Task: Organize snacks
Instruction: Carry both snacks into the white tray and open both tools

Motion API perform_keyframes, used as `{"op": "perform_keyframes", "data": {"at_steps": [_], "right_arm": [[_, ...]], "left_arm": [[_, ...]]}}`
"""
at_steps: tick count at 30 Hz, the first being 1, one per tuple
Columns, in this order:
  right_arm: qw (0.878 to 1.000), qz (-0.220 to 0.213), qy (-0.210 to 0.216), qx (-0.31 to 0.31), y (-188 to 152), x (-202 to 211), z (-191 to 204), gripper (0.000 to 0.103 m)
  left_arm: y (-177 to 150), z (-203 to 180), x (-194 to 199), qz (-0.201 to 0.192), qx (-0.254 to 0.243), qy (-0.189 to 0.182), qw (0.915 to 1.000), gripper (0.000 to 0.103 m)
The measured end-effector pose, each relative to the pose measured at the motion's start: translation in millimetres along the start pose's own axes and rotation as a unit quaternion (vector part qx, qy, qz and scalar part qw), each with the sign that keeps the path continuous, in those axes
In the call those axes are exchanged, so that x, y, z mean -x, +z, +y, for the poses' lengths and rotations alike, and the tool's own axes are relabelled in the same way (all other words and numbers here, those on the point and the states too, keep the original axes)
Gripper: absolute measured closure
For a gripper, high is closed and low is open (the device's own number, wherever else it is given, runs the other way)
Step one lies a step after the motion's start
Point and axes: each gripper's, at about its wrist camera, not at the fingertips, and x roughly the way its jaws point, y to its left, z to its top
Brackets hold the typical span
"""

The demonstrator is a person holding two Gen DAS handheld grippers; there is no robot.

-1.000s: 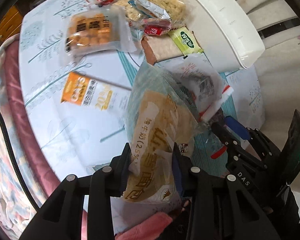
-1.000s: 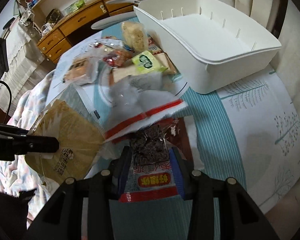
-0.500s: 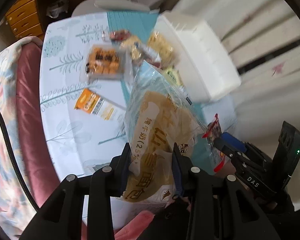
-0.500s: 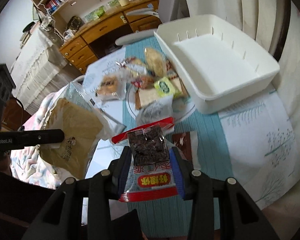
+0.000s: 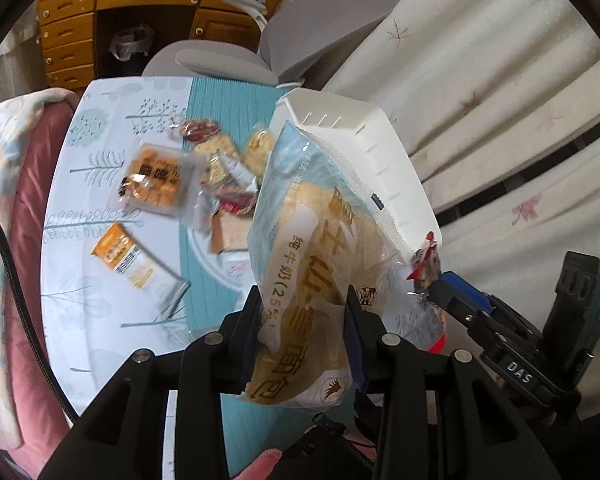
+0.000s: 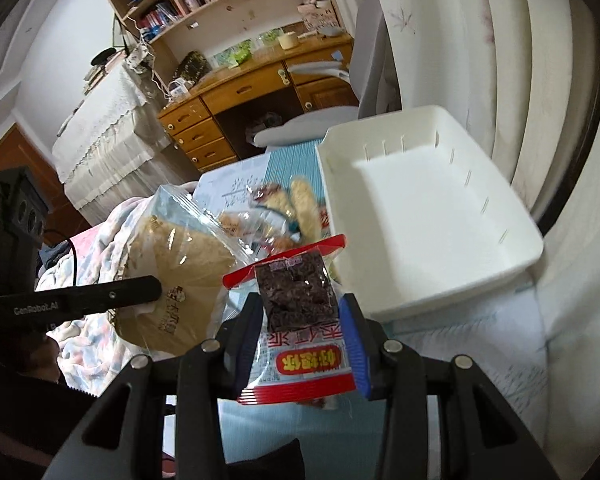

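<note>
Bread bag (image 5: 308,280) hangs pinched in my left claw (image 5: 304,320). My right claw (image 6: 300,320) pinches a red snack packet (image 6: 300,328) beside the white bin (image 6: 440,216).

Bin (image 6: 432,216) on worktop (image 5: 100,312), right side. Loose snack pile (image 5: 220,176) on worktop, left of bin. Bread bag (image 5: 312,256) in left tool (image 5: 302,340), above worktop. Dark snack packet (image 6: 300,320) in right tool (image 6: 300,340), near bin's near-left corner. Desk (image 6: 256,100) far behind.

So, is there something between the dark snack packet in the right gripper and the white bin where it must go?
Nothing visible does. The right gripper holds the dark snack packet just beside the near rim of the white bin, whose inside looks empty. The bread bag hangs off to the left.
</note>
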Motion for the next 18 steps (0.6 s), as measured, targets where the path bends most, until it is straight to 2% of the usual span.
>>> {"op": "perform_keyframes", "data": {"at_steps": [7, 18], "right_arm": [[0.999, -0.014, 0.01, 0.032, 25.2, 9.6, -36.5, 0.063], [0.999, -0.027, 0.001, 0.032, 55.4, 3.1, -87.9, 0.063]], "left_arm": [[12.4, -45.3, -23.1, -0.036, 0.005, 0.004, 0.9993, 0.068], [41.5, -105.0, -71.9, -0.066, -0.032, 0.014, 0.9972, 0.067]]}}
